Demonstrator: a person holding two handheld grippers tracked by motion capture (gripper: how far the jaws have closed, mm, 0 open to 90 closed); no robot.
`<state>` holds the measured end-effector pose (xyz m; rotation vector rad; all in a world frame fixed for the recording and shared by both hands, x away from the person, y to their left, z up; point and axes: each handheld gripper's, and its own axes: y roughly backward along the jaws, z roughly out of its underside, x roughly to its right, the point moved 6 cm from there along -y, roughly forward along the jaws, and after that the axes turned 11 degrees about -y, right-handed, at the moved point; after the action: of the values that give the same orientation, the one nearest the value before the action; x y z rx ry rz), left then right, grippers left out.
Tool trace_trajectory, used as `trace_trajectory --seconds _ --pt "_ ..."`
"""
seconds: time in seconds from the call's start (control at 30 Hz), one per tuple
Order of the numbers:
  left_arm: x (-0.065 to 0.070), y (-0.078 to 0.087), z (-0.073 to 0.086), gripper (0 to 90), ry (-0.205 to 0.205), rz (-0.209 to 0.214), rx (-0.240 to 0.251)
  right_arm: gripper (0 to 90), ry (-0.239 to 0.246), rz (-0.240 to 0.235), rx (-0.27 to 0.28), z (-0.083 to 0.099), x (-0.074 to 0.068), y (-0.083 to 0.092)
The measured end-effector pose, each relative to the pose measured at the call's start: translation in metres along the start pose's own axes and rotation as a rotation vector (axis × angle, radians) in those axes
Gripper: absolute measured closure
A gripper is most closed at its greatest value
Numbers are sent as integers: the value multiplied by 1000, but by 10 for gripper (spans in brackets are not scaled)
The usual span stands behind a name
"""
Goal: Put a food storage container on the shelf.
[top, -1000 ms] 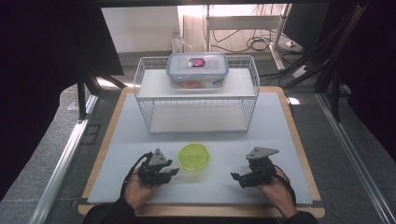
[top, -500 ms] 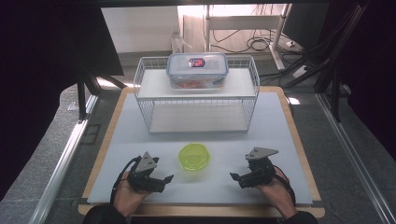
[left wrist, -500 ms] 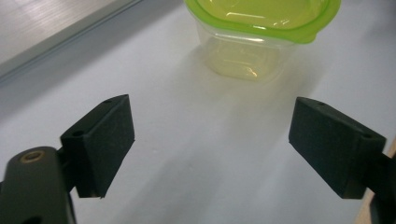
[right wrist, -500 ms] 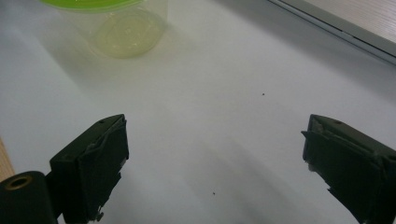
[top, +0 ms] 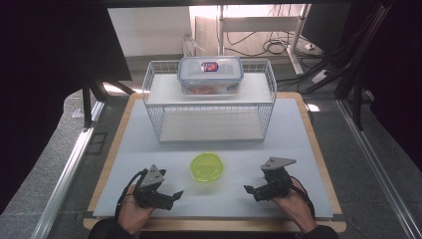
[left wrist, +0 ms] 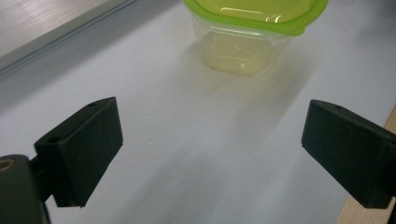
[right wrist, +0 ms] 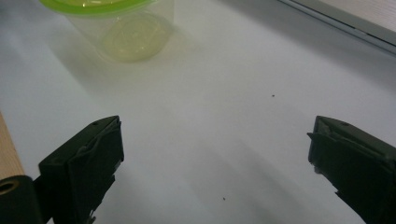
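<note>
A small clear container with a green lid (top: 207, 168) stands on the white mat between my two grippers, touched by neither. My left gripper (top: 174, 195) lies low near the front edge, left of the container. Its jaws have just been opening and now stand wide with nothing between them. In the left gripper view the container (left wrist: 252, 37) sits ahead of the open left gripper (left wrist: 212, 158). My right gripper (top: 251, 193) rests to the container's right, open and empty. The right gripper view has the container (right wrist: 121, 28) at the upper left, beyond the spread jaws of the right gripper (right wrist: 215, 168).
A white wire rack (top: 209, 107) stands at the back of the mat. On its upper shelf sits a clear lidded box with a blue rim (top: 210, 73). The mat lies on a wooden board (top: 318, 149), with dark floor on both sides.
My left gripper has drawn back from the green-lidded container, leftward and toward the front edge, and its jaws have spread. The right gripper and the container have stayed put.
</note>
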<state>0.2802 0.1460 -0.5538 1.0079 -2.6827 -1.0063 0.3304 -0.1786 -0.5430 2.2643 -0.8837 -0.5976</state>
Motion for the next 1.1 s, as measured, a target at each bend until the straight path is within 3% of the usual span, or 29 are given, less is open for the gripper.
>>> trace_trajectory --seconds 0.2,0.33,0.47,0.6,0.7,0.73,0.93,0.97,1.1 --pt "-1 0 2 55 9 18 2 24 -16 -5 24 -7 0 -1" --pt "-2 0 3 51 8 11 -2 24 -51 -53 30 -14 -3 -2" --pt "-4 0 4 52 21 13 1 24 -45 -95 21 -23 -6 -6" --pt "-4 -1 8 59 27 47 -14 28 -70 -177 27 -39 -11 -10" --pt "-5 0 10 64 16 42 -28 37 -49 -171 26 -46 -11 -11" --pt "-5 2 11 67 19 41 -25 74 -54 -161 23 -55 -12 -13" --pt "-7 3 13 83 29 40 -24 192 -84 -170 12 -69 -11 -23" --pt "-7 2 14 84 27 46 -30 247 -96 -186 15 -75 -11 -28" --pt "-6 0 14 88 19 45 -40 315 -128 -237 -21 -82 -15 -41"
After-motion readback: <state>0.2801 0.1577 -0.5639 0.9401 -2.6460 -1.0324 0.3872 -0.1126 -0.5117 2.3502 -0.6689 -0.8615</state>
